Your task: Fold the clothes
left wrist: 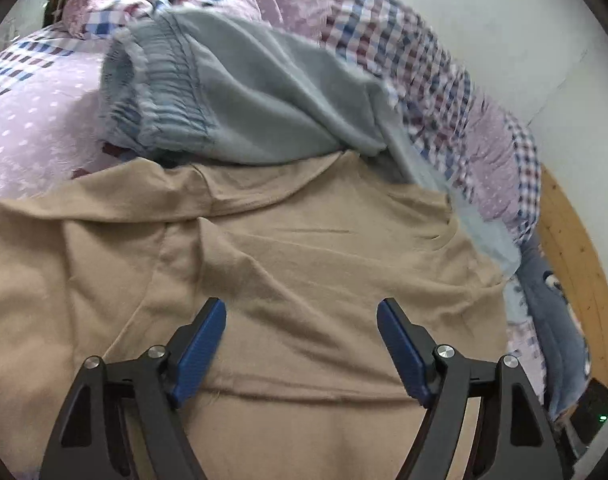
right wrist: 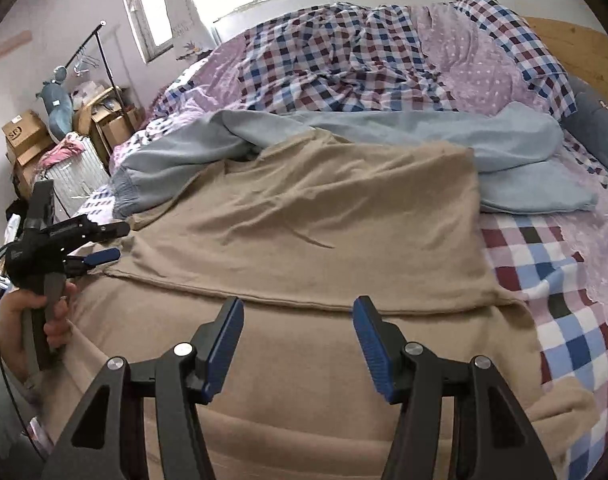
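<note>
Both tools, left (left wrist: 302, 320) and right (right wrist: 298, 316), hung open and empty over the tan shirt (right wrist: 304, 208) we had spread on the bed (right wrist: 563, 300). Its folded hem ran crosswise just ahead of the right tool, nearer than the left.

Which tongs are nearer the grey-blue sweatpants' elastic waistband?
Left. The left tongs hover open over the tan shirt, below the waistband. The right tongs sit further down the shirt, open.

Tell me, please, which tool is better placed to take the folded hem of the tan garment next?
Probably the right tool: open, with the tan garment's folded hem just ahead. The left tool sits off its side edge.
</note>
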